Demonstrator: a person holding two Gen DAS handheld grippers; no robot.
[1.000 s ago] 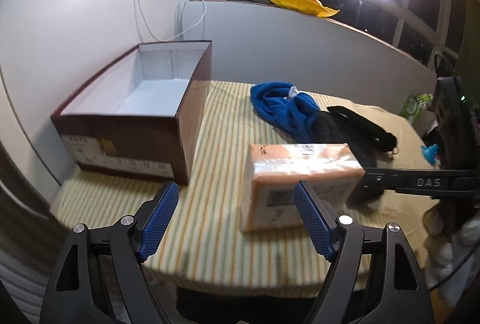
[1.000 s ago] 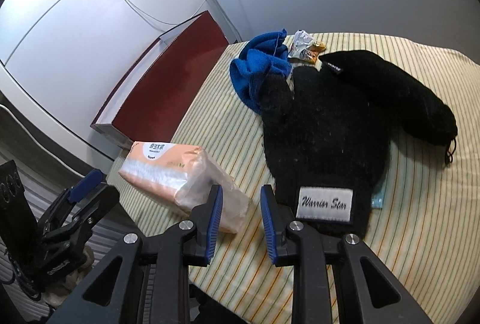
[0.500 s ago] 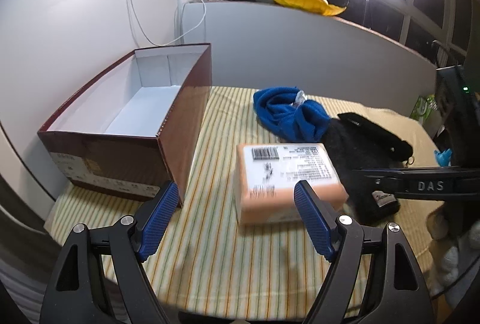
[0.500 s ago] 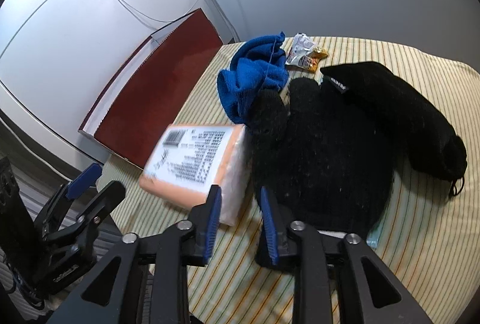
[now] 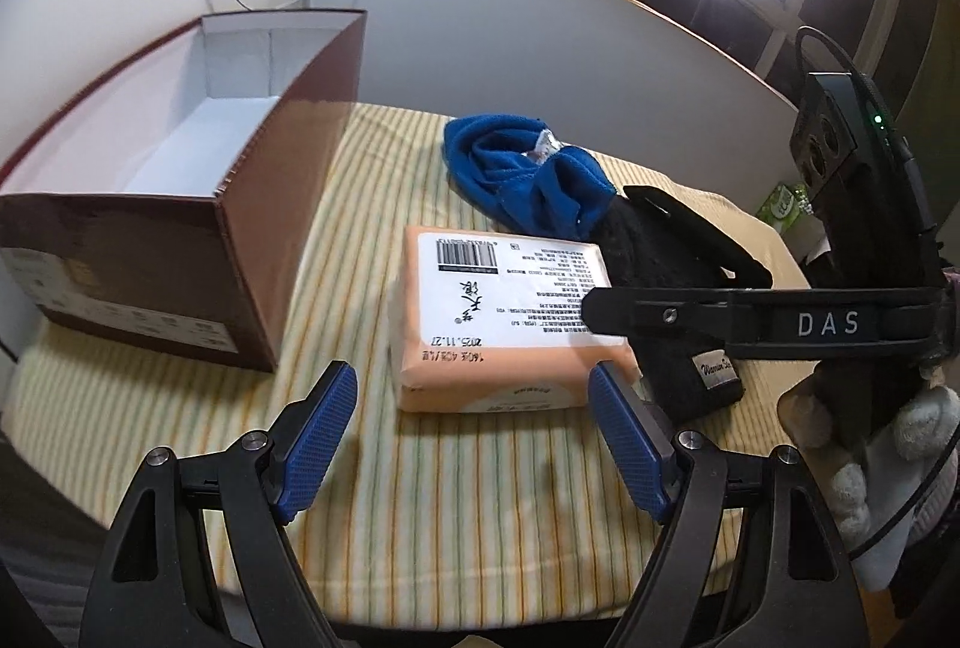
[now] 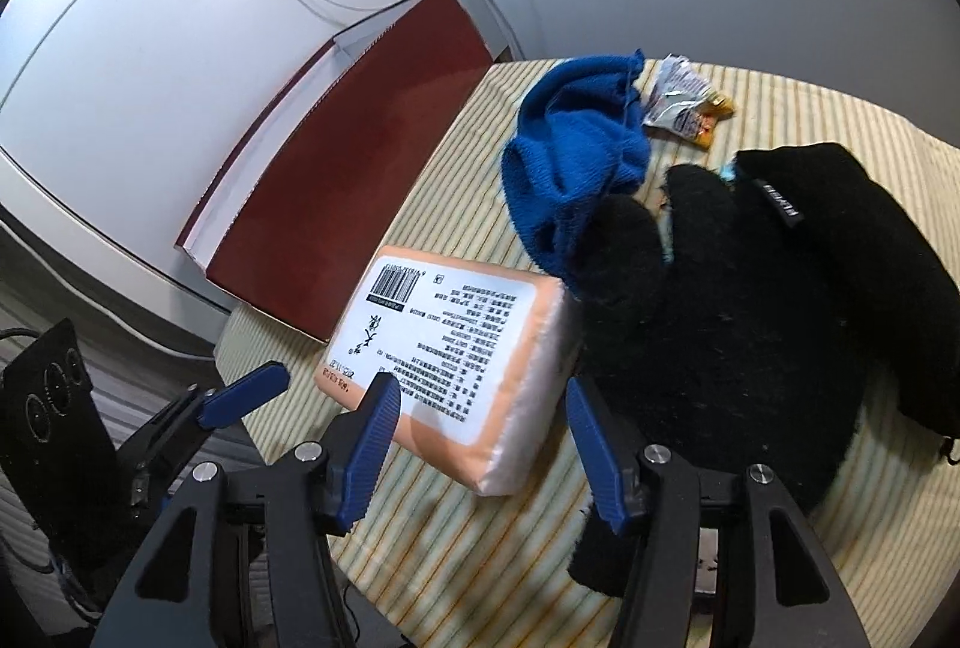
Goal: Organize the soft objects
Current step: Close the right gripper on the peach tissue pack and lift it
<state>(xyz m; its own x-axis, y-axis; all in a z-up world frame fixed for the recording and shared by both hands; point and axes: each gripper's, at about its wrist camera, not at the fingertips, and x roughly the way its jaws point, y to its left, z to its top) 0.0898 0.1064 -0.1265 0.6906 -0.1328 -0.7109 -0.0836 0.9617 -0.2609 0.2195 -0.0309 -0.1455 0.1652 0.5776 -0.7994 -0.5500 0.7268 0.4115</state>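
Note:
An orange tissue pack [image 5: 510, 312] lies flat, white label up, on the striped tablecloth. My left gripper [image 5: 471, 384] hangs open just in front of its near end, nothing between the pads. My right gripper [image 6: 480, 396] hovers over the pack's [image 6: 456, 348] near corner with its jaws opening; the pads do not press on it. A crumpled blue cloth [image 6: 576, 156] lies behind the pack. A black glove [image 6: 708, 324] touches the pack's right side, a black knit hat [image 6: 870, 252] beyond it. The open brown box [image 5: 180, 204], white inside, stands at the left.
A snack packet [image 6: 684, 102] lies behind the blue cloth. The table's front edge [image 5: 480, 600] runs under the left gripper. A person's gloved hand [image 5: 870, 432] holds the right gripper's handle. White cables hang down the wall behind the box.
The tissue pack has tipped from its side onto its back, label now up. The right jaws have widened from nearly shut. Both grippers have moved in closer over the table.

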